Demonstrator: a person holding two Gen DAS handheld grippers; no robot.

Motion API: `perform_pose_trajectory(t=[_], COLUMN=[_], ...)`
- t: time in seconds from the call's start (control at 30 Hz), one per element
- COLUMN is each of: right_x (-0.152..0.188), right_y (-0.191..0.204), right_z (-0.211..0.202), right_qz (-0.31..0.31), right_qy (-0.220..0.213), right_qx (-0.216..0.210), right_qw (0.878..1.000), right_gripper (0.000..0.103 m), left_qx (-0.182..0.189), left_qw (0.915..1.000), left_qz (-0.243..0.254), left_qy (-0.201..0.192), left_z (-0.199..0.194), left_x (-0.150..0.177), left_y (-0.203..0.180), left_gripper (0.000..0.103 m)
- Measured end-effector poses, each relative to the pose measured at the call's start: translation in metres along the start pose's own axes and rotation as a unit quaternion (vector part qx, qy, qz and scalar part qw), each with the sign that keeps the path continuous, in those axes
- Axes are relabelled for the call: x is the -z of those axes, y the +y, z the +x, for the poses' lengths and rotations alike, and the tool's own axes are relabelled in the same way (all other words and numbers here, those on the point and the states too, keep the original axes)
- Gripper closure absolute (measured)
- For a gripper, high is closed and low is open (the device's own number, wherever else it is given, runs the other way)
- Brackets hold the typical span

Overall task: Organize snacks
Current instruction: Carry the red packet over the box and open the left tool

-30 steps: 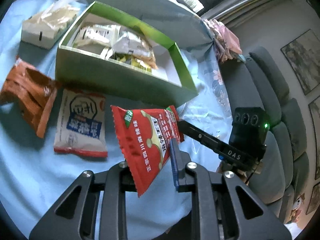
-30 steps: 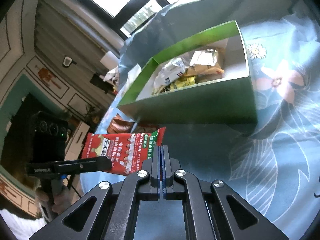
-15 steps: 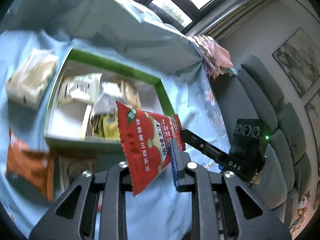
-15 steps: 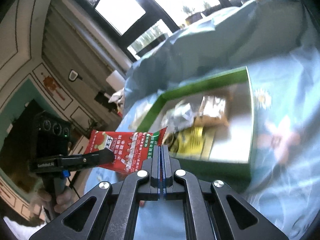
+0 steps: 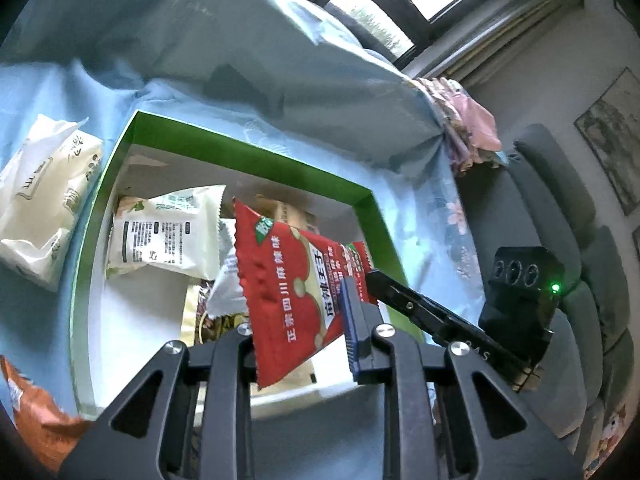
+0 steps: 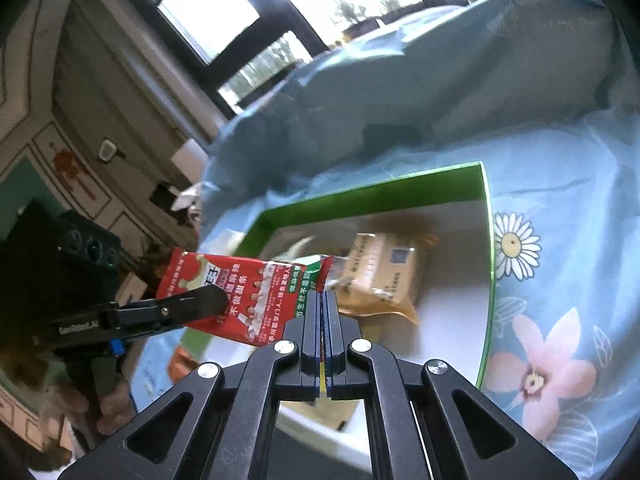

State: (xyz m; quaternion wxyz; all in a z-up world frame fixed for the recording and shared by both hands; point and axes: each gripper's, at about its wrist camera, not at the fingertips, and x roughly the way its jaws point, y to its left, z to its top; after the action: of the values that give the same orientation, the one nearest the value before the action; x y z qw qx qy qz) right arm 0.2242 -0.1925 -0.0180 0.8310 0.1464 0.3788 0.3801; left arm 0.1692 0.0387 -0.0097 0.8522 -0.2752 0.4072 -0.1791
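Note:
A red snack packet point(image 5: 296, 292) hangs in the air above the green box point(image 5: 372, 204). My right gripper point(image 6: 325, 300) is shut on the packet's corner point(image 6: 324, 268); its black finger reaches the packet's right edge in the left wrist view point(image 5: 404, 300). My left gripper point(image 5: 300, 320) stands around the packet, jaws apart, the blue pad point(image 5: 352, 332) beside it; I cannot tell if it grips. The box holds several packets, among them a white one point(image 5: 168, 232) and a tan one point(image 6: 380, 276).
A white packet point(image 5: 44, 196) lies left of the box on the blue flowered cloth point(image 6: 560, 280). An orange-brown packet point(image 5: 28, 412) lies at the lower left. A grey sofa point(image 5: 580, 240) stands to the right of the table.
Both grippers have carried the red packet from in front of the box, above the cloth, to above the box's inside. The loose packets on the cloth have slid out of view.

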Motion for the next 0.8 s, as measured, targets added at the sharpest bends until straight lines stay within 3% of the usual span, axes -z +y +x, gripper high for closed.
perform_pose_trajectory(t=[0.37, 0.57, 0.63, 0.7, 0.8], right_x=[0.003, 0.004, 0.005, 0.004, 0.004], right_y=[0.01, 0.021, 0.026, 0.029, 0.034], right_z=[0.02, 0.015, 0.012, 0.01, 0.006], right_qz=[-0.038, -0.059, -0.067, -0.074, -0.082], right_qy=[0.018, 0.012, 0.007, 0.003, -0.001], right_qx=[0.087, 0.107, 0.117, 0.125, 0.134], right_qw=[0.995, 0.992, 0.991, 0.989, 0.988], right_gripper=[0.1, 0.1, 0.1, 0.1, 0.1], left_qx=[-0.048, -0.064, -0.071, -0.077, -0.086], left_qw=[0.9988, 0.9979, 0.9974, 0.9969, 0.996], left_qz=[-0.003, 0.002, 0.007, 0.01, 0.014], left_qy=[0.005, 0.0, -0.006, -0.011, -0.018], left_z=[0.014, 0.012, 0.01, 0.008, 0.005], left_x=[-0.001, 0.0, 0.0, 0.0, -0.001], left_y=[0.008, 0.005, 0.003, 0.001, -0.001], left_gripper=[0.071, 0.056, 0.042, 0.037, 0.034])
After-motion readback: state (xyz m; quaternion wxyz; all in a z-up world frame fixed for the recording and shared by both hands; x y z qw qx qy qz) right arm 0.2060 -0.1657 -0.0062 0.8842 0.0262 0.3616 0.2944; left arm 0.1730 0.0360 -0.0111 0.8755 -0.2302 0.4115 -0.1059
